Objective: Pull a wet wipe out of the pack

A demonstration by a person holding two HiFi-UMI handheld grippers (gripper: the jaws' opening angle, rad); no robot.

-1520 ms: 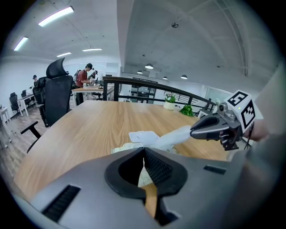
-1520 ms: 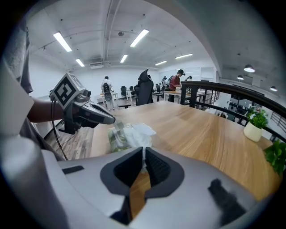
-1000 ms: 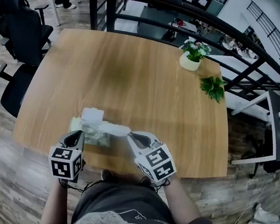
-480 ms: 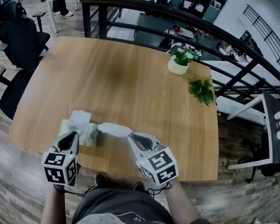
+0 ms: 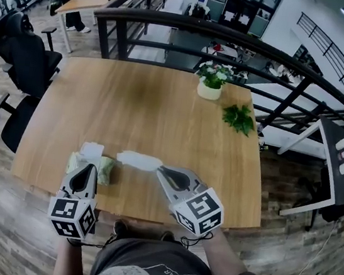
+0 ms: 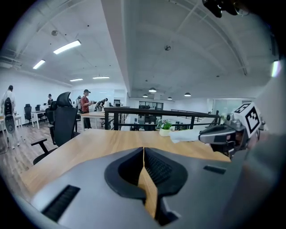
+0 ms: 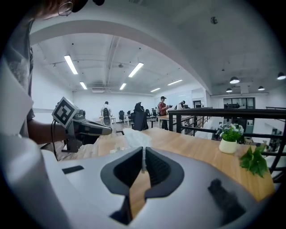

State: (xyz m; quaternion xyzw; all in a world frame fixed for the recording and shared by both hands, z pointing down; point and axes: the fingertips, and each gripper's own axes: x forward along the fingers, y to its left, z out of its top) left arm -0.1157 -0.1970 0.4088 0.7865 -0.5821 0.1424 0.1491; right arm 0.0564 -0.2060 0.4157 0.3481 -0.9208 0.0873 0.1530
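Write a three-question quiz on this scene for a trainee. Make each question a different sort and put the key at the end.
1. Multiple choice: which gripper holds the white wet wipe? A) left B) right C) neither
2. True or false: the left gripper has its jaws wide apart.
3. Fill the blank: seen from the person, the potted plant stands toward the table's ___ edge.

Key:
1. B. The right gripper has its jaws shut on the wet wipe.
2. False. Its jaws are shut, with nothing between them.
3. far
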